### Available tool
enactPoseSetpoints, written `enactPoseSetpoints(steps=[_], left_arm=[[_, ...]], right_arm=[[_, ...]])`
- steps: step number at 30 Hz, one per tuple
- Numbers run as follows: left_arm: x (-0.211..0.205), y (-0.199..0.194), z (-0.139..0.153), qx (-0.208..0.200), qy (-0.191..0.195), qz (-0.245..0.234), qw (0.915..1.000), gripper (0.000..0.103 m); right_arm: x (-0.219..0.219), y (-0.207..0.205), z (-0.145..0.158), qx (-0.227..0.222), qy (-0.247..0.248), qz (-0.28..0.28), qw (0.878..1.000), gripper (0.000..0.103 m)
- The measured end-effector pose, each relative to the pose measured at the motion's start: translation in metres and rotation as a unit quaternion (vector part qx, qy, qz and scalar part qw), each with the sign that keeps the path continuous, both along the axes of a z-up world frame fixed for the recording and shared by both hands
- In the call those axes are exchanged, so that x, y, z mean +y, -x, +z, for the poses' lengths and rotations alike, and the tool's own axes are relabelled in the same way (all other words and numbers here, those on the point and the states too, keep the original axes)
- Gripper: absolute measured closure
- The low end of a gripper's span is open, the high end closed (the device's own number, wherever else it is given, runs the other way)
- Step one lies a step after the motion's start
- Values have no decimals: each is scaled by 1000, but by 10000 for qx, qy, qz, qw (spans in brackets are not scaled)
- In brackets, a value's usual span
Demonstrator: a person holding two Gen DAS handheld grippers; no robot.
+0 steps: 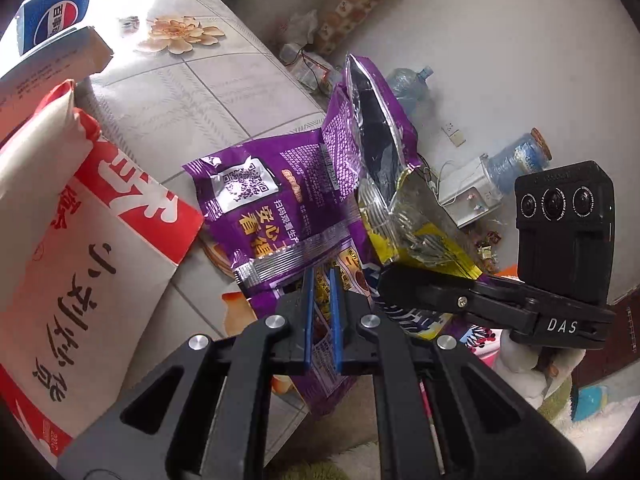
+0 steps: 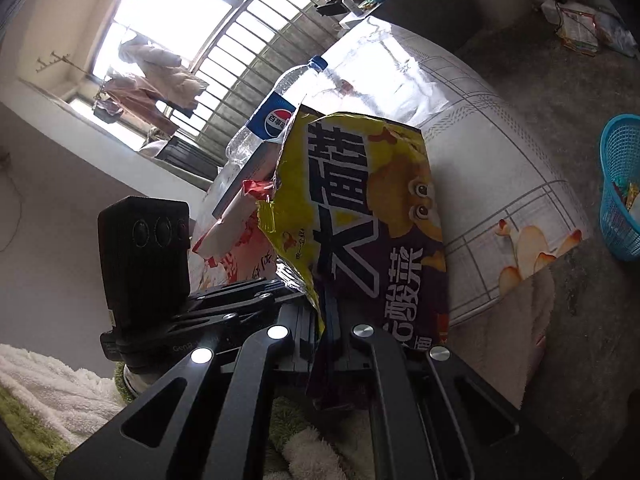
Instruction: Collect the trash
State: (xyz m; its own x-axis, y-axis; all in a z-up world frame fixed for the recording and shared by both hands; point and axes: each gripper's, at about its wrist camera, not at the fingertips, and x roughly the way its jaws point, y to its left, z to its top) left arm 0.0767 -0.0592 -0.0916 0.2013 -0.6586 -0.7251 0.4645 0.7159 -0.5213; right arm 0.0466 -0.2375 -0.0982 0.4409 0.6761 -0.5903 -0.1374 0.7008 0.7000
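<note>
A crumpled purple snack wrapper (image 1: 272,200) with a QR code lies at the edge of the table (image 1: 200,92). My left gripper (image 1: 322,280) is shut on its lower end, the foil pinched between the blue pads. My right gripper (image 2: 322,316) is shut on the bottom of an open yellow and purple chip bag (image 2: 360,208), held upright beside the table. In the left wrist view that bag (image 1: 404,216) shows its silver inside, and the right gripper (image 1: 384,276) sits just right of the purple wrapper. The left gripper (image 2: 276,280) appears at the left of the right wrist view.
On the table stand a Pepsi bottle (image 1: 52,16), a cardboard box (image 1: 52,60) and a big red and white bag (image 1: 80,240). A blue plastic basket (image 2: 620,192) holding some wrappers sits on the floor at the right. Water jugs (image 1: 408,84) and clutter line the far wall.
</note>
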Motion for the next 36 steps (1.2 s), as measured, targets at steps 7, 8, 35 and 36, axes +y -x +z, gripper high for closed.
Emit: enactPoseSetpoints(steps=[7,8,35,36], left_arm=[[39,19,49,-936,-310,98,9951,96],[43,19,57,-1010,-155,112,9947,96],[-42,-16,6,-490,-567,-626,9952,96],[-42,-15,4,-477,-573,-622,9953,96]], right_arm=[[17,-6,-12,166,457,181,9987,99],[20,-7,-14,185,550,214,9981,99],[-65,53,24,-450,-30,-841,9954,42],[-78,54,17,-273,-272,-1133,9928,41]])
